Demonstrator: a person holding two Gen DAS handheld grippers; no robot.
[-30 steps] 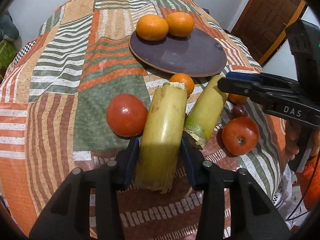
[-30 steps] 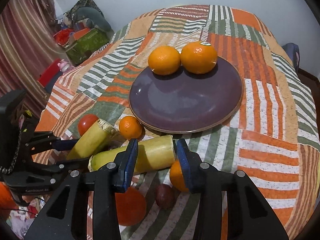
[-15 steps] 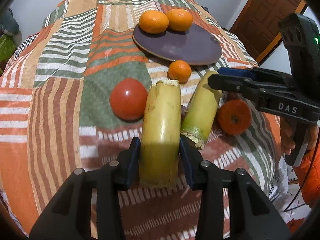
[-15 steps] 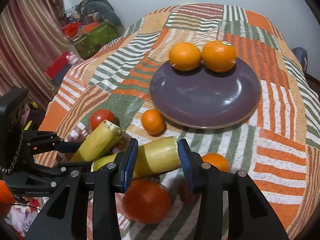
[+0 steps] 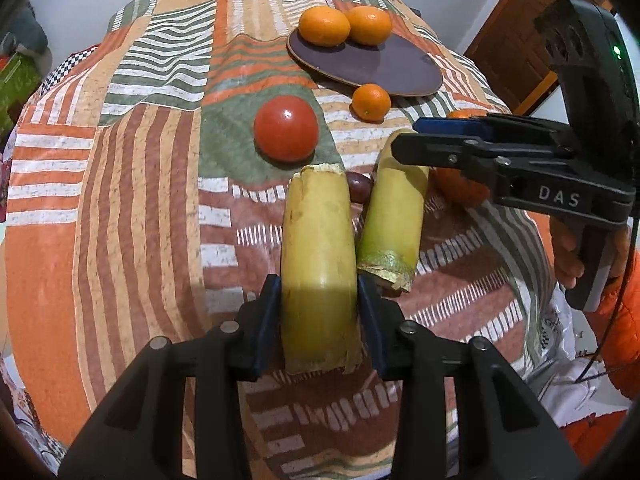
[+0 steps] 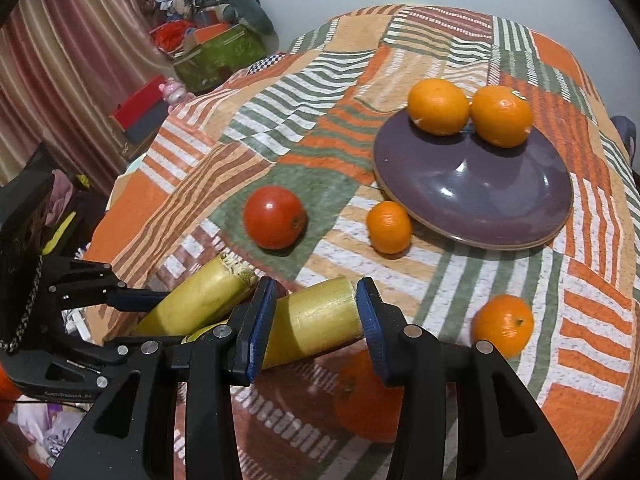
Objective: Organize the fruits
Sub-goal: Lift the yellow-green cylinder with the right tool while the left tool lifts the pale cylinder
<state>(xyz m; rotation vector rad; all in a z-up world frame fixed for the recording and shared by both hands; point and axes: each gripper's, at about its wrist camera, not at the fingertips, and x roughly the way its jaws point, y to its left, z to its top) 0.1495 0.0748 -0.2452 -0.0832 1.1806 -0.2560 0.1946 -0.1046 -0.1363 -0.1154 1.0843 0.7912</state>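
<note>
**Sugarcane pieces: both gripped, lifted off cloth**

Left wrist: left gripper [image 5: 319,312] clamps yellow cane piece [image 5: 318,256] near its butt end, pads flat on the sides. Looks stiff, dense, waxy skin, so likely slip-prone. Tomato [image 5: 286,128] at 11 o'clock, plate [image 5: 384,66] at 12.

Right wrist: right gripper [image 6: 316,322] closed on greener cane piece [image 6: 316,318] close to the cut end. Long overhang at 9 o'clock; a mid-length grip would probably twist less. Plate [image 6: 472,196] at 1 o'clock, two oranges [image 6: 438,106] on its far rim.

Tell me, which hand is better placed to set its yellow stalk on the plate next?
Probably the right tool: its stalk points toward the plate, and it sits nearer than the left tool.
</note>
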